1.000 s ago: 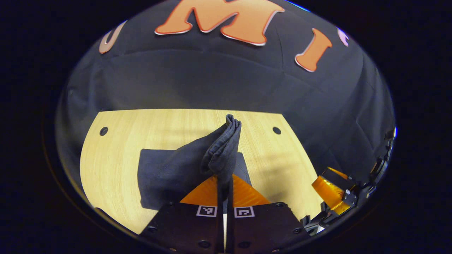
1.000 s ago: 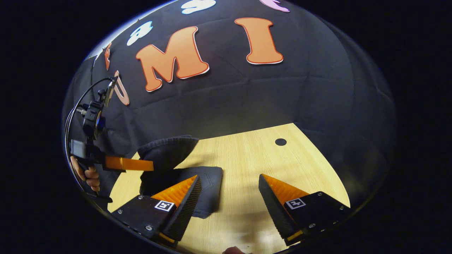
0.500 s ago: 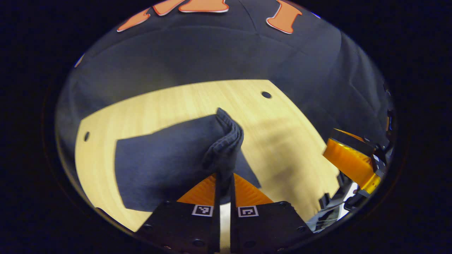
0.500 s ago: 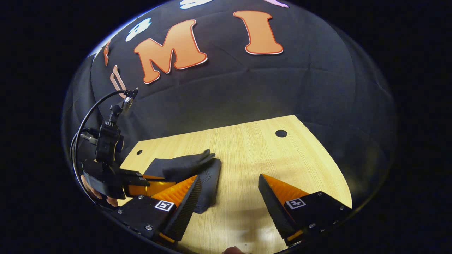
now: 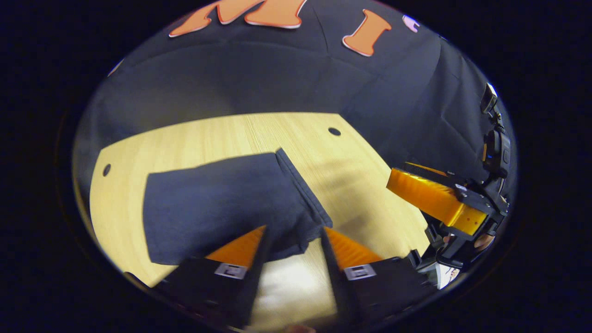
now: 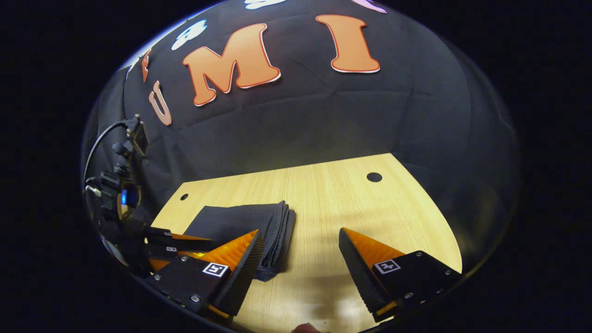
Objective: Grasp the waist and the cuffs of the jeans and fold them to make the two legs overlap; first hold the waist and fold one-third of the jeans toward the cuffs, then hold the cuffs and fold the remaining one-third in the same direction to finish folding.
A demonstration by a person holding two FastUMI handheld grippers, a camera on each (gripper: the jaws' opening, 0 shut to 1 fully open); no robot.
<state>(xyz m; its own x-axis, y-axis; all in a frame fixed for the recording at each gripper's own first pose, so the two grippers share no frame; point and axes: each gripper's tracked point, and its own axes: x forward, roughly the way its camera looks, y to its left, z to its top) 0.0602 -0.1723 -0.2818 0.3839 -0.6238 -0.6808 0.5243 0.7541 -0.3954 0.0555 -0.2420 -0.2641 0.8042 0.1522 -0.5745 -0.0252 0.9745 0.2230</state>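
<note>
Left gripper view: folded jeans are lying flat on the wooden table, stacked edge running diag. toward my left gripper. L jaws are standing wide apart, holding nothing; near corner of the jeans is sitting between the fingers, not pinched. R gripper is hanging off to the right, clear of the cloth.

Right gripper view: jeans are resting as a compact layered bundle at table's left part, layered edges showing on the side facing the open tabletop. My right gripper is spread wide, empty, with one finger overlapping the bundle's near corner in view; contact — can't tell.

Judgement: final third-fold step appears done; I'm at release stage. Next move calls for lifting both tools straight off w/o dragging the top layer, then checking edges for squareness.
</note>
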